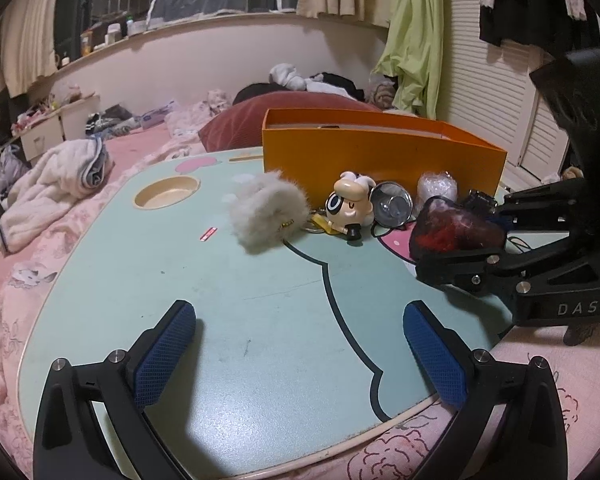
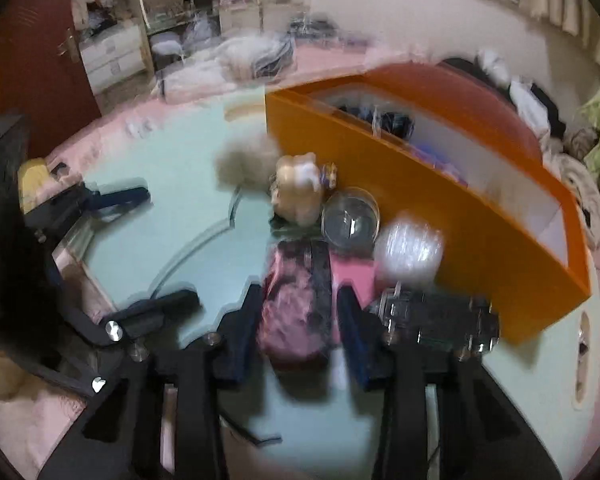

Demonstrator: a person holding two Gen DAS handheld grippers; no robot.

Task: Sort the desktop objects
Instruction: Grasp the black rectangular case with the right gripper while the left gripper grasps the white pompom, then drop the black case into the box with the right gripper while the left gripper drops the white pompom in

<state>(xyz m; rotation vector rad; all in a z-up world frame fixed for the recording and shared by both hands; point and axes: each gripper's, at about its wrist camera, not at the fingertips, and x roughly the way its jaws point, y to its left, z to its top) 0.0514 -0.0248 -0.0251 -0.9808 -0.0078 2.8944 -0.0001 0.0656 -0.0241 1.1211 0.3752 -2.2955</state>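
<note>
On the mint lap table (image 1: 260,340) stand an orange box (image 1: 380,152), a white fluffy pouch (image 1: 270,212), a cartoon figure keychain (image 1: 350,204), a small glass jar (image 1: 392,208) and a bubble-wrapped item (image 1: 436,188). My left gripper (image 1: 300,352) is open and empty over the table's near part. My right gripper (image 2: 298,320) is shut on a dark red felt pouch (image 2: 296,308), which also shows in the left wrist view (image 1: 456,232), at the table's right side. The right wrist view is blurred. The orange box (image 2: 440,200) holds several items.
A black metal-studded object (image 2: 436,316) lies beside the right gripper near the box. A round cup recess (image 1: 166,194) is in the table's far left. The table rests on a pink bed with towels (image 1: 56,176) and a red pillow (image 1: 268,116) around it.
</note>
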